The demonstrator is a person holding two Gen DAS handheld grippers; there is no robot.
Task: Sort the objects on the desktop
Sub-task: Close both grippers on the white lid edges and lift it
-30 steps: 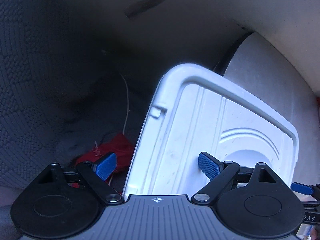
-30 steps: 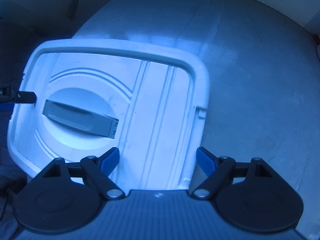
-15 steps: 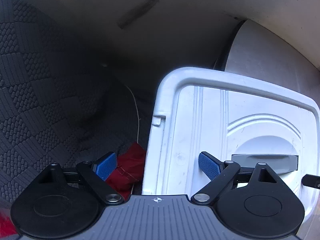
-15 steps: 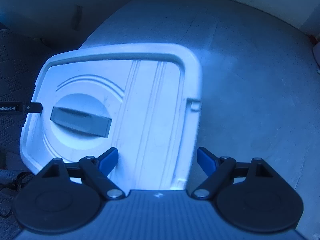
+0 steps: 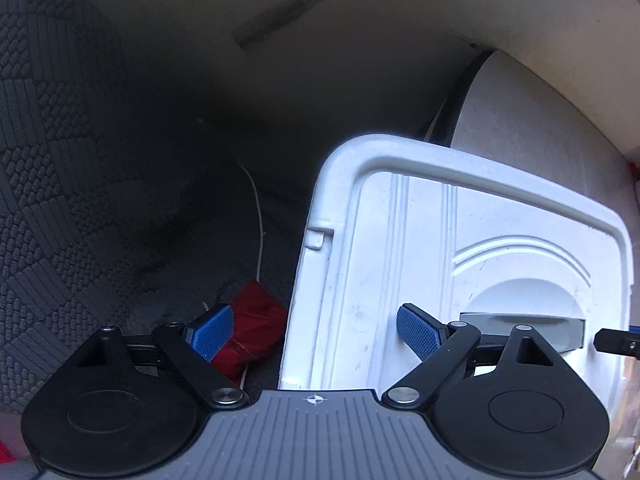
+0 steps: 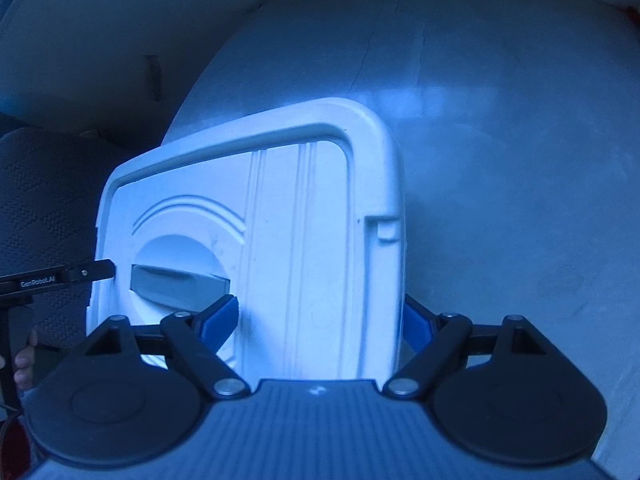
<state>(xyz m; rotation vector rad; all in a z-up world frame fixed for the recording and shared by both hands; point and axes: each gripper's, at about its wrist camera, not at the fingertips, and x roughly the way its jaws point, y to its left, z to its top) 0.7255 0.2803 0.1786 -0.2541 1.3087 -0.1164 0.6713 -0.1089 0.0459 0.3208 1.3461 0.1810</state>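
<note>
A white plastic box lid (image 5: pixel 460 248) with a grey recessed handle (image 5: pixel 520 324) lies under both grippers; it also shows in the right wrist view (image 6: pixel 280 220), handle (image 6: pixel 176 284) at left. My left gripper (image 5: pixel 316 330) is open and straddles the lid's left edge, one pad over the lid, one over a red cloth bundle (image 5: pixel 248 332). My right gripper (image 6: pixel 320 320) is open and straddles the lid's right edge. Each gripper's tip shows in the other's view.
The lid rests partly on a round grey table (image 6: pixel 500 160) and overhangs a dark patterned seat (image 5: pixel 60 200). A thin white cord (image 5: pixel 258 216) lies on the seat. A pale wall (image 5: pixel 360 20) is behind.
Both grippers have moved closer to the lid, which looms larger and turns in view. Both grippers stay open.
</note>
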